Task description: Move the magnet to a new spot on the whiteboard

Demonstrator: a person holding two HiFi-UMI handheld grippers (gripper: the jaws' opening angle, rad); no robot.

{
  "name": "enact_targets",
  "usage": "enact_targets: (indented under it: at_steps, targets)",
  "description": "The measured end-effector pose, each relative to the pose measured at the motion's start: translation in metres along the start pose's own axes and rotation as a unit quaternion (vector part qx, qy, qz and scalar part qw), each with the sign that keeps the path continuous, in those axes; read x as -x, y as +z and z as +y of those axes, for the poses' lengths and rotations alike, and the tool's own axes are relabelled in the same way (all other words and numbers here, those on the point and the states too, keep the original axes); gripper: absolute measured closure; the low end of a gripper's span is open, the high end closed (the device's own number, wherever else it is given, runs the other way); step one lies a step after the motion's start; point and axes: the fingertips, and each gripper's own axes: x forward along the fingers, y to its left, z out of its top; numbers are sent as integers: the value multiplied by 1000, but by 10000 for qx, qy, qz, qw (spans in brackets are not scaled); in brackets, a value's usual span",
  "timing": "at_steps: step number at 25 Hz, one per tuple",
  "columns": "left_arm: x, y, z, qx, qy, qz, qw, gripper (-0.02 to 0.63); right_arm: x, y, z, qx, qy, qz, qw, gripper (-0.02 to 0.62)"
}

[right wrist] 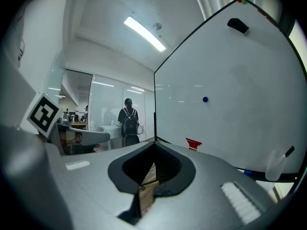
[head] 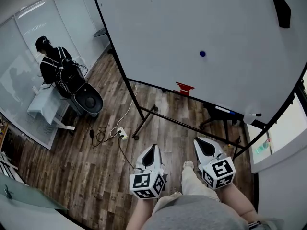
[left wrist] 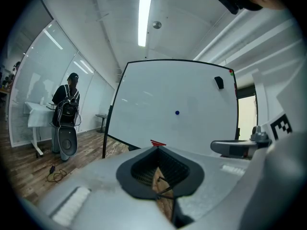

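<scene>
Jaws closed and empty, the left gripper [head: 152, 148] and right gripper [head: 199, 142] are hanging well below the blue magnet [head: 202, 53] on the whiteboard [head: 192, 23]; arriving unopened, either risks knocking it off.

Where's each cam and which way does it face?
Head view: on the head, steeply down at whiteboard and floor; shows left tongs, right tongs, forearms.
Left gripper view: on left tongs, along shut jaws to the whiteboard; right tongs at right edge.
Right gripper view: on right tongs, along shut jaws to the whiteboard; left tongs at left edge.
Shared: blue magnet on the whiteboard, in all three.
</scene>
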Motion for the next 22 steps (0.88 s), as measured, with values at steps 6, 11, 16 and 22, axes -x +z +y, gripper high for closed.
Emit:
enact_targets:
  at_steps: [6, 11, 16, 22]
  targets:
    - [-1, -3, 1, 38, 9, 29, 10000, 601, -1, -1, 1, 45, 26, 37, 10000, 597]
    - [-4, -1, -1, 26, -67, 46, 10000, 601, -3, -2, 2, 35, 8, 52, 10000, 597]
    - [-7, -2, 1, 21, -114, 103, 9999, 603, -7, -4, 4, -1, 1, 59, 10000, 596]
    - [-13, -2, 1, 8, -167, 125, 9998, 601, -12, -4, 1, -25, -12, 51, 10000, 597]
